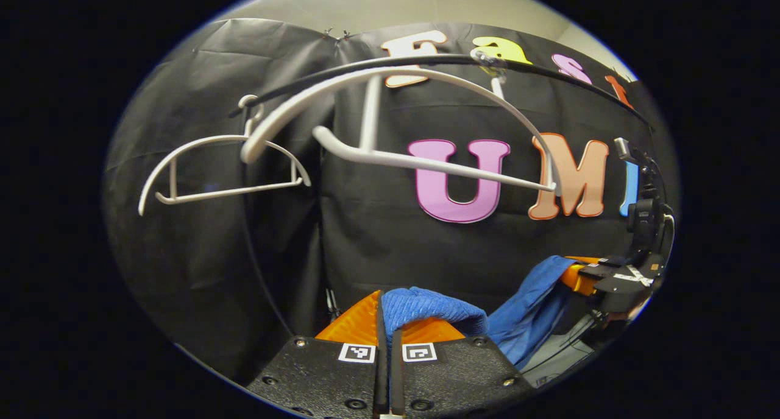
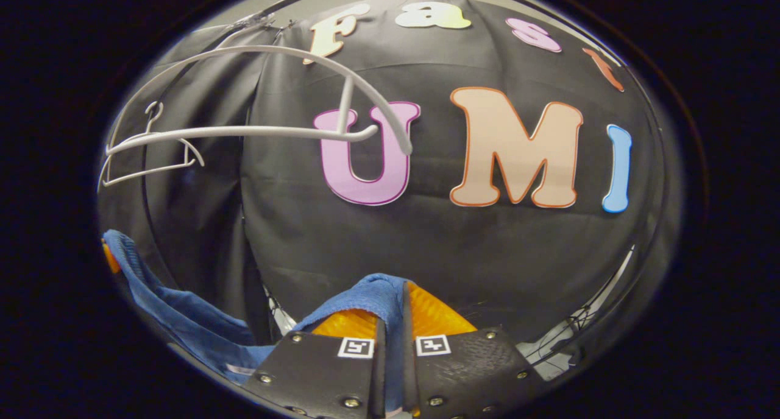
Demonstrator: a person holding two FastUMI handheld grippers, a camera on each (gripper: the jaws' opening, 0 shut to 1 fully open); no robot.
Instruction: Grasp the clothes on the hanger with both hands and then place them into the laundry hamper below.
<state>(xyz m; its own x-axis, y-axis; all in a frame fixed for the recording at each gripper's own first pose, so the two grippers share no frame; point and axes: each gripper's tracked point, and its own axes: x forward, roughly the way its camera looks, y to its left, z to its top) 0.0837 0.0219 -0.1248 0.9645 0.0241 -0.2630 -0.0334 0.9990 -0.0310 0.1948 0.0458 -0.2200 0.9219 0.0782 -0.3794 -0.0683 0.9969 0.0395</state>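
black rail (image 1: 341, 73), cables (image 2: 579, 321)

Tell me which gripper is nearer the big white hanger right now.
Hard to call; left looks slightly nearer. The left gripper and right gripper both sit below the big white hanger, each shut on the blue garment.

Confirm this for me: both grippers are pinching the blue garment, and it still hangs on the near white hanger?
Not quite. Both grippers do pinch the blue garment, but the left gripper view shows the near white hanger bare, with the garment down below it.
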